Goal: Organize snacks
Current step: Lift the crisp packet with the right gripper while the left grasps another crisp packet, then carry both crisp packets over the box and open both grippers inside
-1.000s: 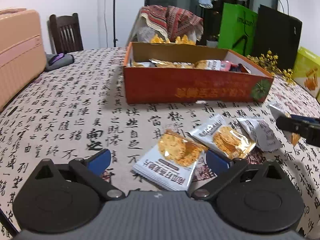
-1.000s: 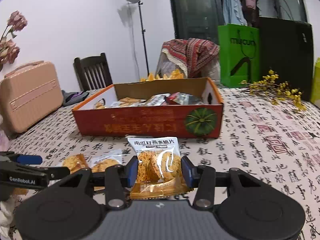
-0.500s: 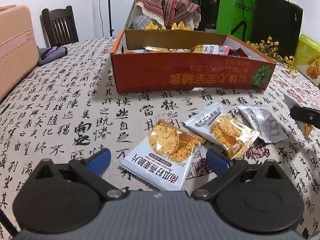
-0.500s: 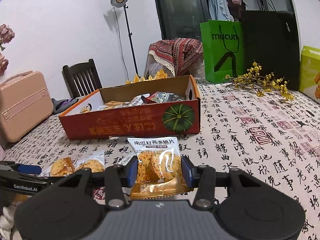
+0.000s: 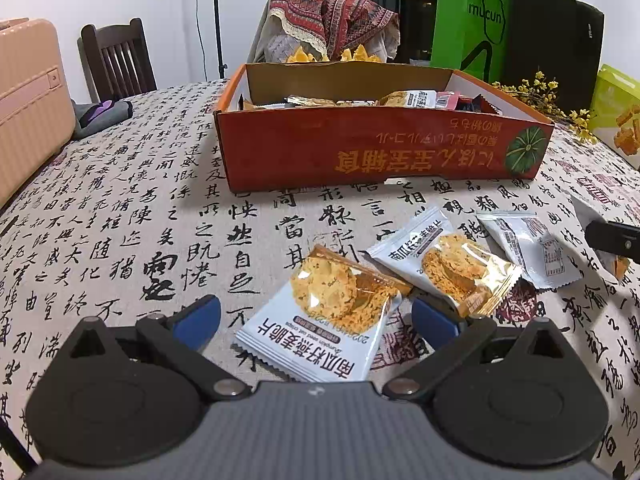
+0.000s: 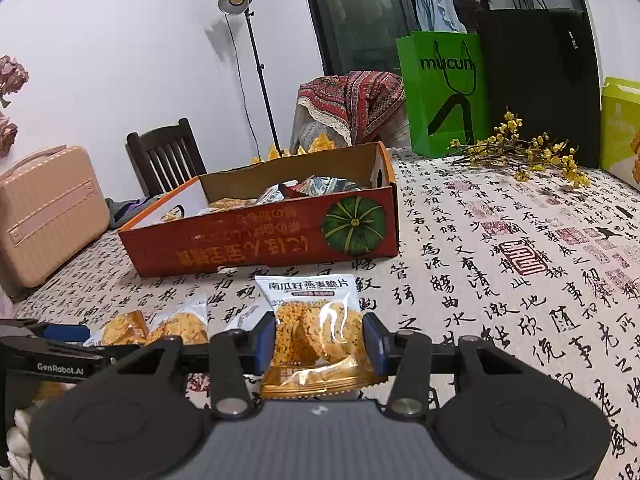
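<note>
An orange cardboard box (image 5: 360, 156) with several snack packets inside stands on the table; it also shows in the right wrist view (image 6: 260, 240). My left gripper (image 5: 316, 320) is open, low over the table, its fingers on either side of a white-and-clear cracker packet (image 5: 328, 316) lying flat. Two more packets (image 5: 444, 260) (image 5: 532, 248) lie to its right. My right gripper (image 6: 320, 340) is shut on another cracker packet (image 6: 316, 328), held upright above the table in front of the box.
The table has a calligraphy-print cloth (image 5: 120, 220). A pink case (image 5: 28, 100) stands at the left, a dark chair (image 5: 116, 60) behind it. Green (image 6: 444, 92) and black (image 6: 540, 80) bags, yellow flowers (image 6: 520, 152) and a lime box (image 6: 620, 128) stand at the back right.
My left gripper has moved forward and lower over the flat packet, staying open. My right gripper has shifted right and tilted, still holding its packet.
</note>
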Tool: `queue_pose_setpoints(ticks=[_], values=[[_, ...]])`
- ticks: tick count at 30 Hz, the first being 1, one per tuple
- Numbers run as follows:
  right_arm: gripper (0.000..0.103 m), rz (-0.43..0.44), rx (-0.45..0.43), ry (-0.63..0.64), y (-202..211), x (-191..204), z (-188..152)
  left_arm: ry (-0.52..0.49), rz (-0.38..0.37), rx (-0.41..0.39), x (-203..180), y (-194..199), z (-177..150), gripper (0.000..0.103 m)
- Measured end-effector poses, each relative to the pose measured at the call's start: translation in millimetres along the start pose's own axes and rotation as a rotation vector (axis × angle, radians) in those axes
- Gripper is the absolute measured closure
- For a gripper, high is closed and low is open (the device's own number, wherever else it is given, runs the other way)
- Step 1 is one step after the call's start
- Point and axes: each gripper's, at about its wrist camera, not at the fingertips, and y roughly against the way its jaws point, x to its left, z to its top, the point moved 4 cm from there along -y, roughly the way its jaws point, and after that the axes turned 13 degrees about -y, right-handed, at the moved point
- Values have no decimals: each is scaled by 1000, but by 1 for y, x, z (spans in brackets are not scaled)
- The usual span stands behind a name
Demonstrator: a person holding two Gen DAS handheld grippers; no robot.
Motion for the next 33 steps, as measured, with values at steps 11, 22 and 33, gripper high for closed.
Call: queue_pose_setpoints(ticks=[11, 22, 33], values=[[58, 6, -4, -2, 3, 0, -1, -2, 6, -34, -7, 9, 1, 38], [58, 10, -8, 0, 11, 2, -3, 18, 20, -57, -13, 18, -3, 45], [58, 24, -22, 19, 24, 9, -6, 38, 56, -178, -9, 56, 1, 45]])
